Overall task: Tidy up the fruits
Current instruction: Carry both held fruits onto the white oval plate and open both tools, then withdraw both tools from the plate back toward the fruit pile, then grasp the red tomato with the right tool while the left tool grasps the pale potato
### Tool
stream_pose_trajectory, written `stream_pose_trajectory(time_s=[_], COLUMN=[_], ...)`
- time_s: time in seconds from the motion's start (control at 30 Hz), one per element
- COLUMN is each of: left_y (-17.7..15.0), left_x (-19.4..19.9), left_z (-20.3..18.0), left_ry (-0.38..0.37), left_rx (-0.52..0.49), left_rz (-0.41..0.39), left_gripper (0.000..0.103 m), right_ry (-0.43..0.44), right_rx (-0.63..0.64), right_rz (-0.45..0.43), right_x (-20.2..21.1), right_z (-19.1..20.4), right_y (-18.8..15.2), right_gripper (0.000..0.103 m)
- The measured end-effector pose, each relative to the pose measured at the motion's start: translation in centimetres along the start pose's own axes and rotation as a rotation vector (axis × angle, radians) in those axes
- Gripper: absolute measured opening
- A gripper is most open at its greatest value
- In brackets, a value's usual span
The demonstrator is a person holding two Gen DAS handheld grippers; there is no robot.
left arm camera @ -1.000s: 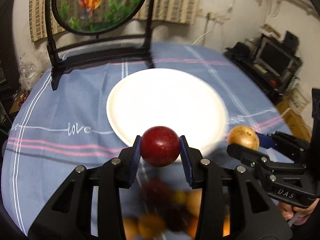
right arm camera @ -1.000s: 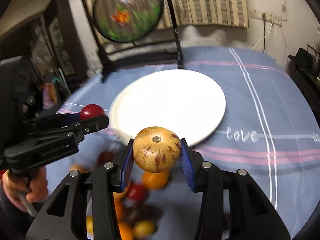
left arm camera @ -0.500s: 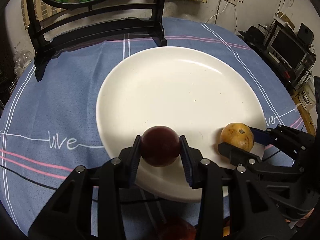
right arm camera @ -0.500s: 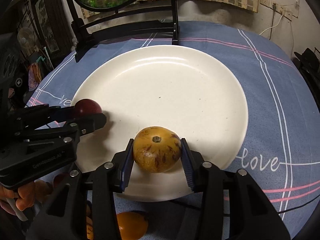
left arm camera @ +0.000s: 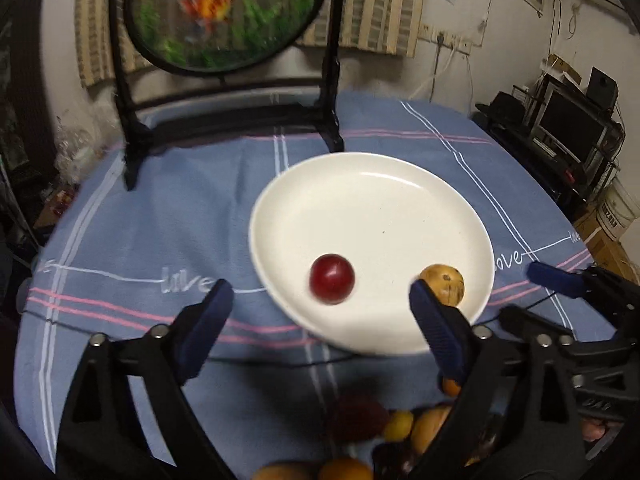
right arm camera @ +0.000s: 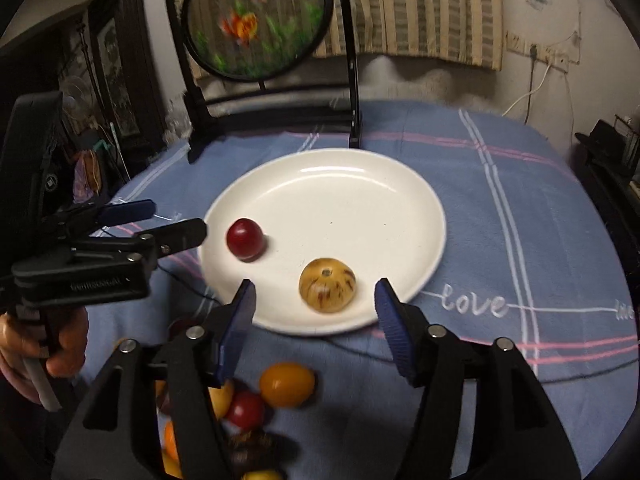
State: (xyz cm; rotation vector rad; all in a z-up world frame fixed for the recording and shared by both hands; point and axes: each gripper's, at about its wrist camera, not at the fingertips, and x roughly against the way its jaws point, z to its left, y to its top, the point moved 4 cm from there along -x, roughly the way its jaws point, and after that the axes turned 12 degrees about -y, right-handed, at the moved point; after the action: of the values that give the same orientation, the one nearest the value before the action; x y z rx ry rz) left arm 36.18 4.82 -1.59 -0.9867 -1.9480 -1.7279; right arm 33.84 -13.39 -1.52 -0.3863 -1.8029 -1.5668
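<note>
Plum (left arm camera: 332, 279) and yellow fruit (right arm camera: 328, 291) lie apart on plate (left arm camera: 372, 184).

A round table covered by a blue tablecloth (left arm camera: 168, 216) with pink and white stripes and the word "love" stitched in white is carrying everything. A white plate (left arm camera: 372, 200) is lying on the cloth just beyond the tips of both tongs. A black wooden stand (left arm camera: 224, 120) holding a round goldfish picture is standing on the cloth at the far edge, well past the plate. A loose pile of small fruits (right arm camera: 256, 408), orange, yellow, red and dark, is sitting directly on the cloth beneath the tongs, on the near side of the plate. A thin black cable (right arm camera: 352, 350) is trailing across the cloth between the plate and the pile.
</note>
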Motion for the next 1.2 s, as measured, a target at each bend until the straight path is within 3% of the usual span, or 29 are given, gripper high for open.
stream_pose_trajectory(time_s=[0.23,0.37,0.6,0.7,0.77,1.0,1.2], left_y=[-7.8,-12.9,-18.4,-18.8,-18.8,-19.2,-19.1], left_x=[7.2,10.1,11.2,10.5,10.9,10.5,10.4], left_z=[-0.4,-1.0,-2.5,-3.0,-3.7,-5.7,-6.0], left_ry=[-0.021,0.014,0.014,0.025,0.006,0.045,0.056], left_rx=[0.083,0.101,0.035,0.014,-0.038,-0.154,-0.185], left_rz=[-0.064,-0.084,-0.044,-0.018,-0.055,-0.043,-0.041], left_gripper=[0.098,0.098,0.098,0.098,0.098,0.099,0.099], right_ry=[0.046,0.005,-0.02,-0.022,-0.018,-0.016,-0.025], right_rx=[0.026,0.072,0.02,0.033,0.043,0.057,0.08], right_rz=[-0.03,-0.052,0.028,0.058,0.051,0.083,0.108], right_x=[6.9,9.4,8.8,8.1,8.2,7.4,6.8], right_z=[0.3,0.7,-0.5,-0.1,0.1,0.7,1.4], right_y=[-7.4,-11.2,-15.4,-16.1,-16.1,-15.9,-15.9], right_gripper=[0.065,0.065,0.065,0.065,0.065,0.065,0.065])
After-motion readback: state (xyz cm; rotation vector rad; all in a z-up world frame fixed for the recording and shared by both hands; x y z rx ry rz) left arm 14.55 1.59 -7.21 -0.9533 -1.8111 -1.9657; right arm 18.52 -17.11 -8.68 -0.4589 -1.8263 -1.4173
